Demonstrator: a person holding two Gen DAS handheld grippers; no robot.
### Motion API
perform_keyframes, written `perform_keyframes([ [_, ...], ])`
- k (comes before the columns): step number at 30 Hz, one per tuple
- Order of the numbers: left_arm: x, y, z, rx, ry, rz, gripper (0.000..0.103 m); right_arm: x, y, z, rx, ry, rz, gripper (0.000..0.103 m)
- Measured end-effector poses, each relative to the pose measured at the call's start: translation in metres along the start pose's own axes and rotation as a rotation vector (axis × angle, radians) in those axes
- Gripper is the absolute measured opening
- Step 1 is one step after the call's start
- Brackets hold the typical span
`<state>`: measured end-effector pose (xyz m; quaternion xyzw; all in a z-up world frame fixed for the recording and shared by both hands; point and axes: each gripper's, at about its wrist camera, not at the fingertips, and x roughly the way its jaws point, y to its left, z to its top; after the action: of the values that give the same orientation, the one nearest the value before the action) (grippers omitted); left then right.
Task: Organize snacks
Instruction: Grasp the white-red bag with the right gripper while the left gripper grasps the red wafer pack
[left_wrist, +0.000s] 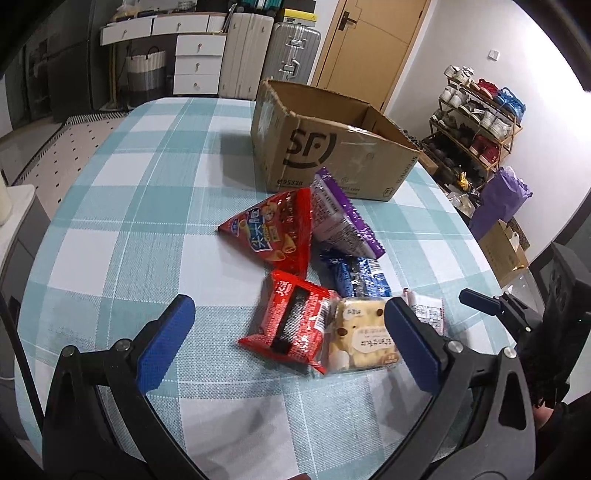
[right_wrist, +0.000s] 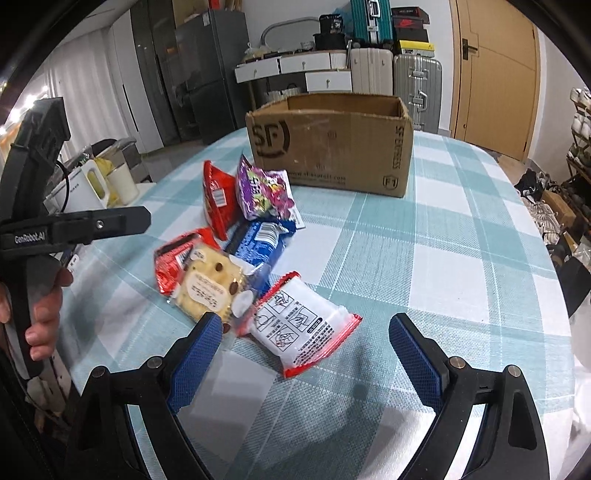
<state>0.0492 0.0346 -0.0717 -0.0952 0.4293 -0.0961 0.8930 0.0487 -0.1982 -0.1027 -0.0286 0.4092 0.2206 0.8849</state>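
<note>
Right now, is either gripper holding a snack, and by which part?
Nothing is held. The left gripper and right gripper are both open above the snacks, touching none; the box stands beyond them.

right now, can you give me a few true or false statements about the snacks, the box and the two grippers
1. The cardboard box is open at the top. True.
2. The left gripper is clamped on a red packet. False: it is open, holding nothing.
3. The purple packet lies inside the box. False: it sits on the table in front of it.
4. The right gripper is open. True.
5. The white packet lies nearest the right gripper. True.
</note>
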Motion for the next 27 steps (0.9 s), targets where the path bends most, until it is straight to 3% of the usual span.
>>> perform_keyframes([
  [13,0.013,0.014,-0.002,-0.021,0.021,0.002,0.102,0.037,0.007,0.0,-0.068,0.109,-0.033,0.091],
  [17,0.014,0.018,-0.003,-0.031,0.021,0.002,0.102,0.038,0.012,-0.001,-0.095,0.105,-0.036,0.08],
  [19,0.016,0.021,-0.004,-0.039,0.024,0.003,0.102,0.037,0.013,-0.001,-0.103,0.093,-0.042,0.062],
  [24,0.016,0.024,-0.007,-0.047,0.027,0.004,0.102,0.034,0.007,0.0,-0.076,0.078,-0.021,0.051],
  [27,0.017,0.027,-0.008,-0.052,0.03,0.005,0.102,0.032,0.004,0.0,-0.056,0.067,-0.007,0.05],
])
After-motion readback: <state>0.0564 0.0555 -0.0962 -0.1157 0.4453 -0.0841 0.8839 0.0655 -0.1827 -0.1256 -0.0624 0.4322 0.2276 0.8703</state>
